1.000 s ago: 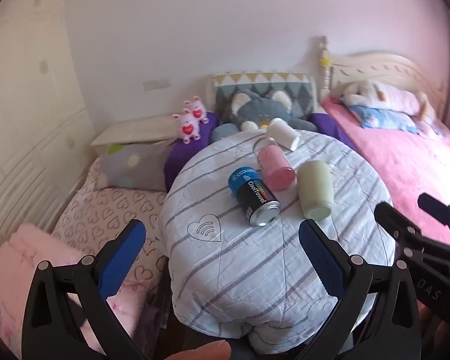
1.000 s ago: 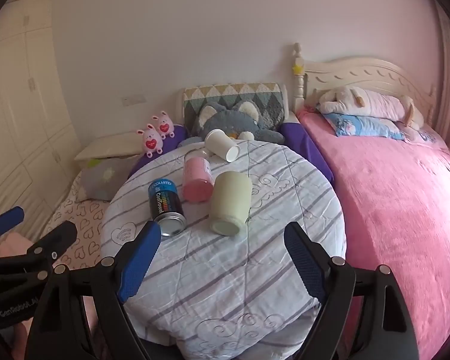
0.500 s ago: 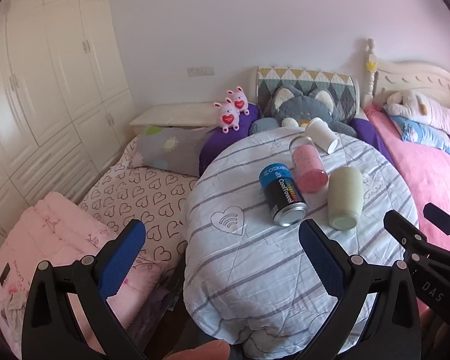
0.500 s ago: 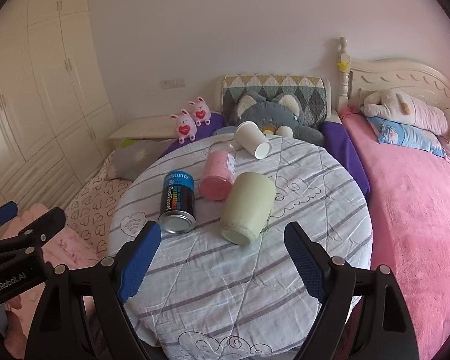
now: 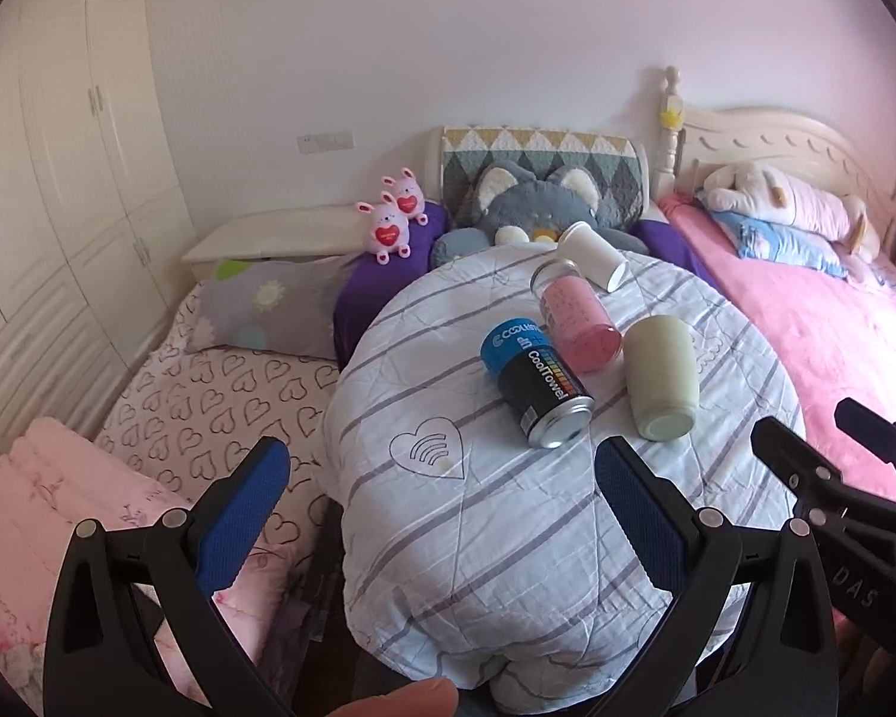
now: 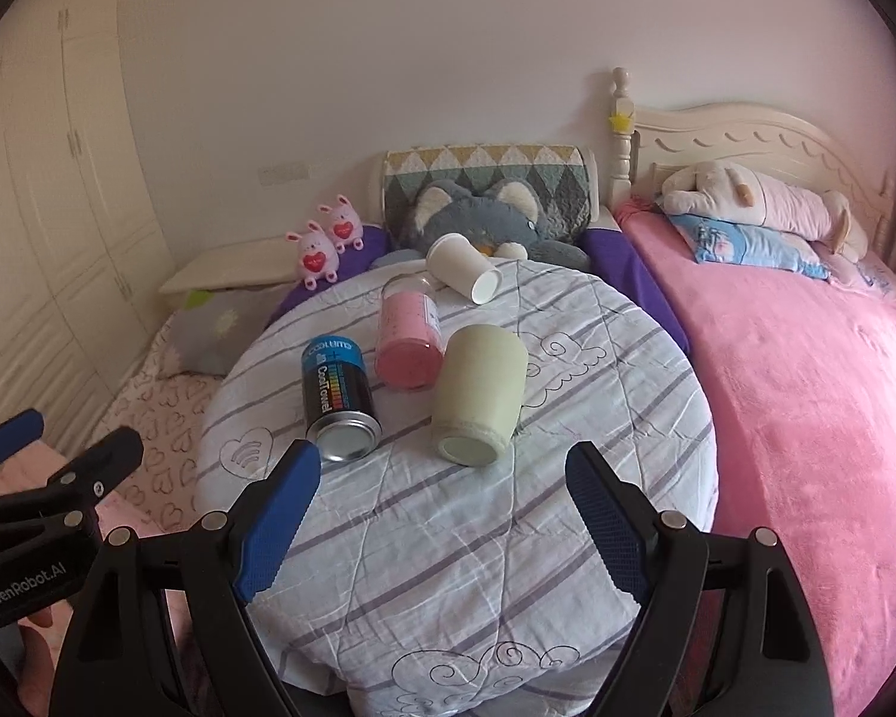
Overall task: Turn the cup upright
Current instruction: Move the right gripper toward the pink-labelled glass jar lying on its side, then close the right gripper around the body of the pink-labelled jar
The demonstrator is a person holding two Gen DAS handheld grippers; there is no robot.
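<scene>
two wrist views, one table

both cameras looked forward and down from the near edge of the round table (image 5: 508, 508) (image 6: 478, 538), the left set further left. both shared its top, the cups, the beds and the wall.

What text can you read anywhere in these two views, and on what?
"CoolTowel" on the black and blue can.
"COOL..." on the can's blue band, the rest unclear.
"GenRobot.AI" on the left gripper body.
"DAS" on the right gripper body.
Small print on the can's side: too small.
</scene>
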